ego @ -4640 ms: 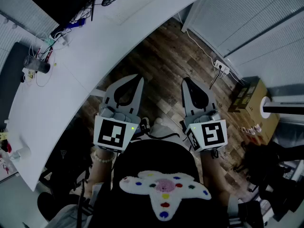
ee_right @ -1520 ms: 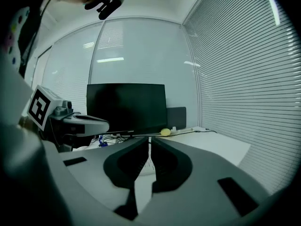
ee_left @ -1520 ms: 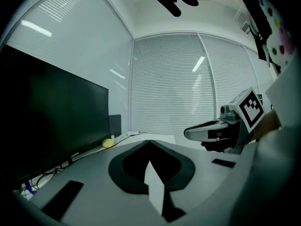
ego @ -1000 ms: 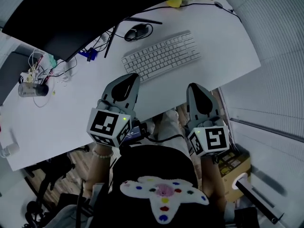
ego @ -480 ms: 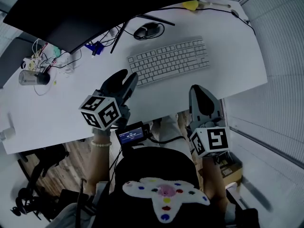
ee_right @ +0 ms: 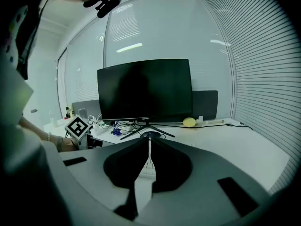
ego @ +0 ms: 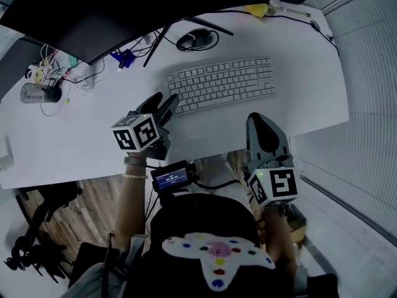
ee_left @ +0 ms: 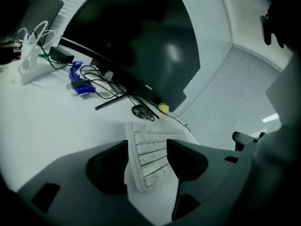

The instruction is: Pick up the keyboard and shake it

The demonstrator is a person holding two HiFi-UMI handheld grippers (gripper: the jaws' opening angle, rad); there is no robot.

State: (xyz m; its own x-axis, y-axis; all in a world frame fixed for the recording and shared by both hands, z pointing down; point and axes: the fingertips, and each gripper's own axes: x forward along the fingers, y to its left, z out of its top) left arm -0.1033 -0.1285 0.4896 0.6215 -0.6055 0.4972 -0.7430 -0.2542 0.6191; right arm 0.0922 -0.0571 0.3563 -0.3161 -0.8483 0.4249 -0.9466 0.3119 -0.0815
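Office: white desk (ego: 74,148), dark monitor (ego: 124,5), keyboard (ego: 220,82), mouse (ego: 197,40), slatted blinds (ee_right: 263,55)

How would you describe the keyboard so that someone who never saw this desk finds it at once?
Start from the big dark monitor at the back of the white desk. Just in front of the black mouse, nearer the person, lies the keyboard. It is the only wide, pale slab covered with rows of keys.

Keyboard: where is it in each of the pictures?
Head view: keyboard upper middle, on the white desk.
Left gripper view: low centre, its end between the jaws of the left tool, which have just been opening, not gripping.
Right gripper view: just a sliver behind the shut right tool.
Shared landmark: the black monitor behind it.
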